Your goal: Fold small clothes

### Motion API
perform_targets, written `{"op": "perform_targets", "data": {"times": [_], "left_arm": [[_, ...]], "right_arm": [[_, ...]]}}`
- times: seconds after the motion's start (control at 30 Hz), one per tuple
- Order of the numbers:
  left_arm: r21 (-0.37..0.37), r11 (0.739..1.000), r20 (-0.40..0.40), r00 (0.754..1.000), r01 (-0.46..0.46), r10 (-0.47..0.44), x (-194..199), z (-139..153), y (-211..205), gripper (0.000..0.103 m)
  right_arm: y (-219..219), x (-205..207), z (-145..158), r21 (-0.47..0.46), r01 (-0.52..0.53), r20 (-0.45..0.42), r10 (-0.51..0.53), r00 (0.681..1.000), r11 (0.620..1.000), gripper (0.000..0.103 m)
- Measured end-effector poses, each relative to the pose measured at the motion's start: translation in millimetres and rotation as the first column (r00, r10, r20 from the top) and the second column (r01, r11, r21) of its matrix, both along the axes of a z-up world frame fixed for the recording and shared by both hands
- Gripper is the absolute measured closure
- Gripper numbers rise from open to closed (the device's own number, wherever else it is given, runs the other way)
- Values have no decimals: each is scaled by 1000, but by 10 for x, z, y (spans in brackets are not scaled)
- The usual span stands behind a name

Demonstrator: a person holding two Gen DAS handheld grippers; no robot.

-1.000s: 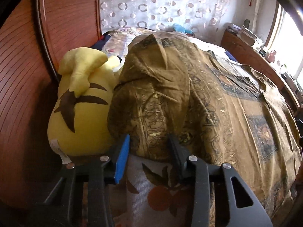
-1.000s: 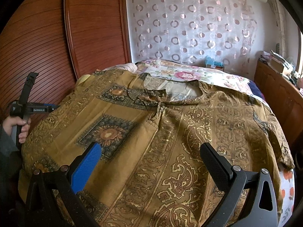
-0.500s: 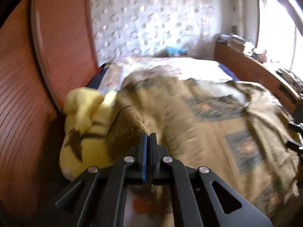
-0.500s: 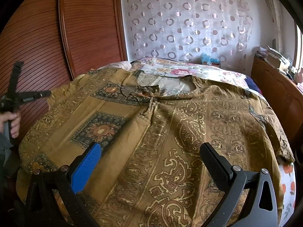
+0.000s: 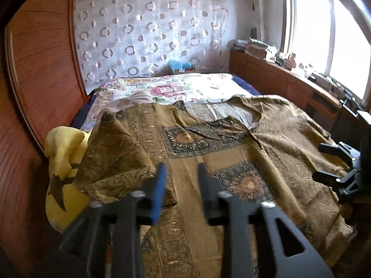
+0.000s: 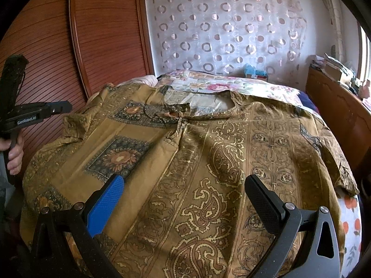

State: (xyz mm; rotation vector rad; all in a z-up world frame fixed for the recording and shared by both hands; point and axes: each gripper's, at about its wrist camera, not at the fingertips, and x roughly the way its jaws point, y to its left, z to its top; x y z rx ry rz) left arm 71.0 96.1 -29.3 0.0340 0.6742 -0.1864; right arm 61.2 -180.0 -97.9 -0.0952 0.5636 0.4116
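the left gripper (image 5: 179, 185) has just been opening, its two jaws now apart with nothing between them, raised over one mustard-brown patterned cotton tunic (image 5: 231, 162). the right gripper (image 6: 185, 199) hangs spread wide above the same garment (image 6: 208, 162), gripping nothing. the tunic lies flat on one floral-sheeted bed (image 5: 185, 88), its left sleeve rumpled against one yellow plush toy (image 5: 62, 185).

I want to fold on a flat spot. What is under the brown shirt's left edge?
A yellow plush toy sticks out from under the shirt; how far beneath it reaches is covered.
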Motion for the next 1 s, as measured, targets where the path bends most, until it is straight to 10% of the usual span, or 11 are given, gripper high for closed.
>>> {"op": "perform_targets", "data": {"times": [0.17,0.73,0.8,0.93,1.0], "left_arm": [[-6,998,2,998,-66,66,-24,-35,208,38],[-48,977,-137,970,-207,199,281,-548,759,37],[-86,978,-137,975,-189,176,331,-515,759,44],[-99,980,-149,976,-172,156,472,-466,721,98],[-90,982,-139,979,-164,151,513,-412,669,99]], "right_arm": [[16,32,25,4,-10,-7,10,1000,1000,0],[363,177,212,-28,-124,49,125,991,992,0],[355,167,176,-25,-129,40,130,991,991,0],[293,177,142,-24,-123,25,123,992,992,0],[240,180,135,-20,-114,22,114,993,993,0]]}}
